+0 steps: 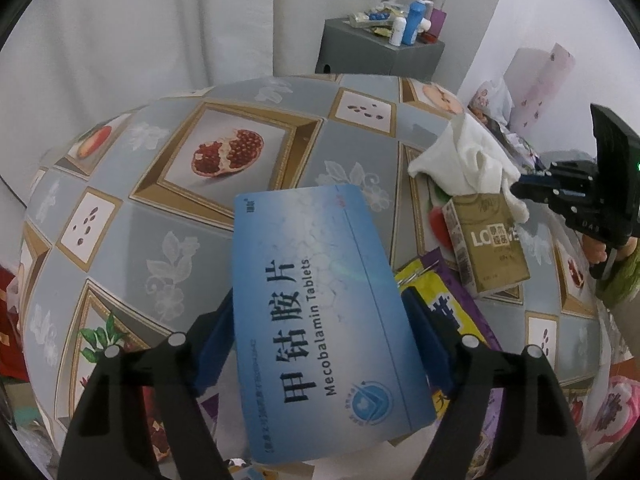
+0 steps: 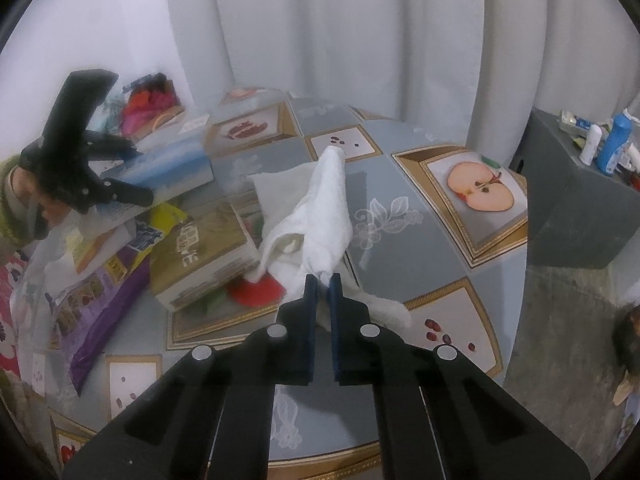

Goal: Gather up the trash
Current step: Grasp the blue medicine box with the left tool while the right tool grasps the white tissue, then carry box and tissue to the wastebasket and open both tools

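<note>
White curtains hang behind the round table (image 2: 400, 248), whose fruit-print cloth is strewn with the rubbish I am gathering. My right gripper (image 2: 322, 280) has its blue jaws pinched nearly together on a lower fold of the crumpled white tissue (image 2: 320, 216), gripped low so the rest stands up in a peak and should come off the table in one piece. Just left of it lies a gold carton (image 2: 200, 256), its near corner under the tissue's edge, and further left a purple snack bag (image 2: 104, 292). My left gripper (image 1: 316, 340) has its jaws spread wide across the blue Mecobalamin tablet box (image 1: 320, 312), one pad on each long edge, holding it tilted above the snack bag; taking the broad flat box by its width seems the only steady way. Far right, a grey cabinet (image 2: 568, 216) carries bottles.
</note>
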`<state>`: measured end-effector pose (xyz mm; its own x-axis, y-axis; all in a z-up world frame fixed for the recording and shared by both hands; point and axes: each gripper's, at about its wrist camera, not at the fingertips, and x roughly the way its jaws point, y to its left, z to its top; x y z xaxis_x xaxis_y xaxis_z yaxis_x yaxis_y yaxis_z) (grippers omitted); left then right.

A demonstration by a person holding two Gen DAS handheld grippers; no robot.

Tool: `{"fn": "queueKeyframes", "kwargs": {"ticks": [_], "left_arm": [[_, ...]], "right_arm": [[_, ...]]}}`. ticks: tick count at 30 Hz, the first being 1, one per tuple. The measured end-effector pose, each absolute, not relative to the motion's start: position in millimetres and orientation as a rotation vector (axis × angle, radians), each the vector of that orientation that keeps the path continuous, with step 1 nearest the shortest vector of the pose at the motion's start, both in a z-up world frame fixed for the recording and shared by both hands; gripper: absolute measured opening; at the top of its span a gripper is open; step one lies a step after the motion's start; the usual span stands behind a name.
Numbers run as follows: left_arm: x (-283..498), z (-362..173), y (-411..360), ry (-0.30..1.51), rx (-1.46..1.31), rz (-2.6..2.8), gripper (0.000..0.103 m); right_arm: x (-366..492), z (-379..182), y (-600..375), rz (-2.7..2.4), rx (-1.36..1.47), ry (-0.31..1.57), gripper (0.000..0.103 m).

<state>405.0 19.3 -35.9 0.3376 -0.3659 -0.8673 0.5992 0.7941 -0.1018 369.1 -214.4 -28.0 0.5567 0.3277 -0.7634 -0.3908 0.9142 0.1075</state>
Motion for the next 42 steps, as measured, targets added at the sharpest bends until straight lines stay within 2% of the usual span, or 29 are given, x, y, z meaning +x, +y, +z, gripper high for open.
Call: {"fn": "queueKeyframes", "kwargs": {"ticks": [21,42], "left_arm": [[365.5,14.4,40.0,0.913,0.17,-0.651,0.076],[251.7,84.4,42.1,0.78,0.105,-0.771,0.076]], "right_arm": [[311.2,26.3,-230.8,0.372,-0.063,0.782,0.002],[181.2,90.2,-220.3,0.33,-0.082,0.642,0.002]]}}
